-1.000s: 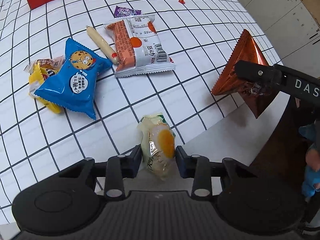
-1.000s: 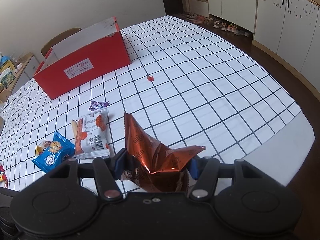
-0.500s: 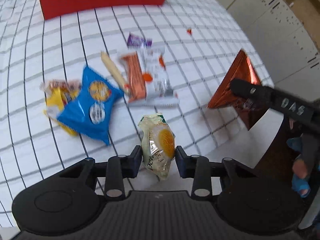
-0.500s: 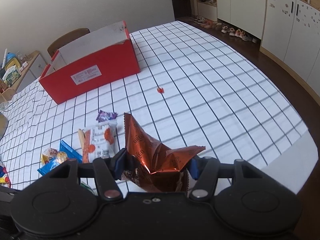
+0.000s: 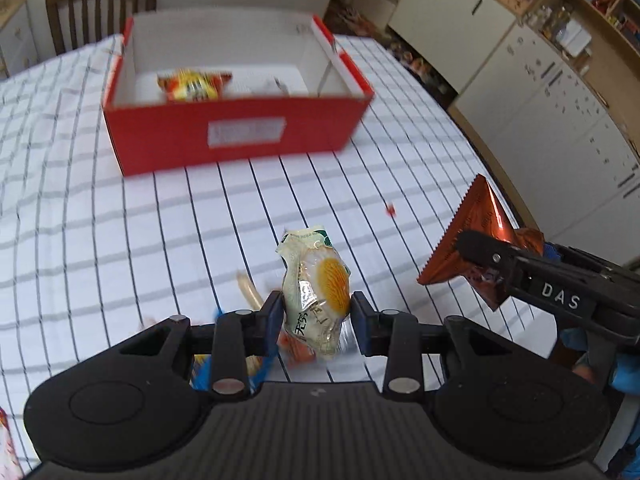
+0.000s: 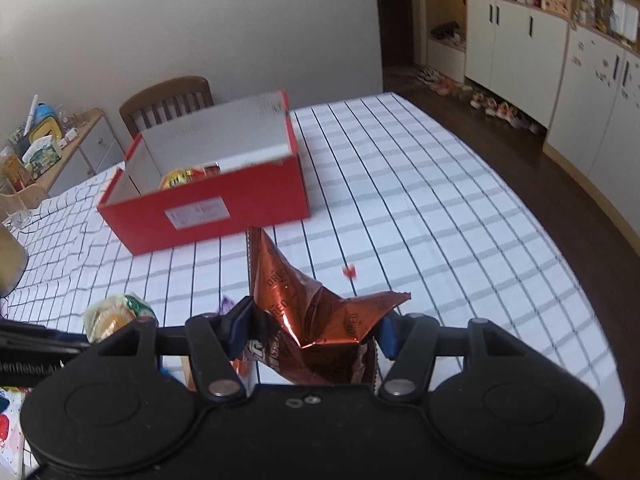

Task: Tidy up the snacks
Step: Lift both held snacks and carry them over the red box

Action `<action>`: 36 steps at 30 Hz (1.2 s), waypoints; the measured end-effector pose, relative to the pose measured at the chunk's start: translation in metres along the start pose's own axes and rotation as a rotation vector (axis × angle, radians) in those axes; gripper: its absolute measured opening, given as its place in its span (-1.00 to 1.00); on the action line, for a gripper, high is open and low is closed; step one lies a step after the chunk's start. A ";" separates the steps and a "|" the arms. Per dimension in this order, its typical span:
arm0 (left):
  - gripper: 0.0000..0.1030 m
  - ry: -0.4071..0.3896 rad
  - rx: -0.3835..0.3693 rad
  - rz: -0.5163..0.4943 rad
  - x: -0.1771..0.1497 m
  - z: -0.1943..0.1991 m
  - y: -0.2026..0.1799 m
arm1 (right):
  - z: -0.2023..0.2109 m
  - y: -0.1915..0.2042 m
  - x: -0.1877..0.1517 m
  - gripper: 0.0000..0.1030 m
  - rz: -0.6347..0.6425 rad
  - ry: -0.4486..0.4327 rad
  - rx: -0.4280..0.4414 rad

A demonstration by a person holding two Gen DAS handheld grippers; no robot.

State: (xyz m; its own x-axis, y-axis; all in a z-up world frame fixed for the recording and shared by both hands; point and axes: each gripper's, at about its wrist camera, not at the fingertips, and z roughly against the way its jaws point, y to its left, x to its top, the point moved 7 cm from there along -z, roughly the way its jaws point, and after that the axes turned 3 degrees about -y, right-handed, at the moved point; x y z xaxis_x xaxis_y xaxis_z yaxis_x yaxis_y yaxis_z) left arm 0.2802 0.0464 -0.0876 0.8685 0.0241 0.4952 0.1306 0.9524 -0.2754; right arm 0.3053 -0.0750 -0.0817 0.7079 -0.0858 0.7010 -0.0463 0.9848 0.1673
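Snacks are up in the air, one in each gripper. The left gripper [image 5: 316, 314] has its fingers [image 5: 271, 316] pinching a small pale snack pack [image 5: 316, 286] with a yellow circle on it. It squeezes the pack at its sides, so the pack stands up tall and cannot slip out. The right gripper [image 6: 314, 332] has its fingers [image 6: 240, 322] pinching a shiny brown cookie bag [image 6: 308, 312]. That bag is big and crinkly, so the fingers sit wider apart and the foil folds up between them. Both snacks hang above the checked worktop [image 6: 420, 200], not touching it. Ahead sits the red box [image 5: 236, 132], open at the top. One orange and yellow snack [image 5: 194, 85] already lies inside it. The box looks like the home for all the snacks, so I think both hands are carrying their packs that way. More snacks lie on the worktop under the left gripper, but they are blurry and mostly hidden. A tiny red scrap [image 6: 349, 271] lies alone on the cloth. A wooden chair [image 5: 100, 4] stands behind the box.
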 end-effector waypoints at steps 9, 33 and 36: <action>-0.31 -0.082 0.058 0.000 0.053 0.009 0.017 | -0.012 0.019 0.055 0.15 0.088 -0.051 0.042; -0.31 -0.182 0.240 0.030 0.191 -0.026 0.079 | -0.103 0.091 0.151 0.15 0.284 -0.075 0.121; -0.31 -0.184 0.275 0.028 0.204 -0.038 0.088 | -0.120 0.097 0.151 0.15 0.297 -0.052 0.125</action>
State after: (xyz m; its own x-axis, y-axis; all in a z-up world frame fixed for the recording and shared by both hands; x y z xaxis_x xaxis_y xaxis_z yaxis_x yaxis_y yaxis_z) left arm 0.4873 0.1232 -0.0417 0.7655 0.0821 0.6382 -0.0479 0.9963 -0.0708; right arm 0.4920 0.0257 -0.0425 0.6137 0.1917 0.7659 -0.3340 0.9421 0.0319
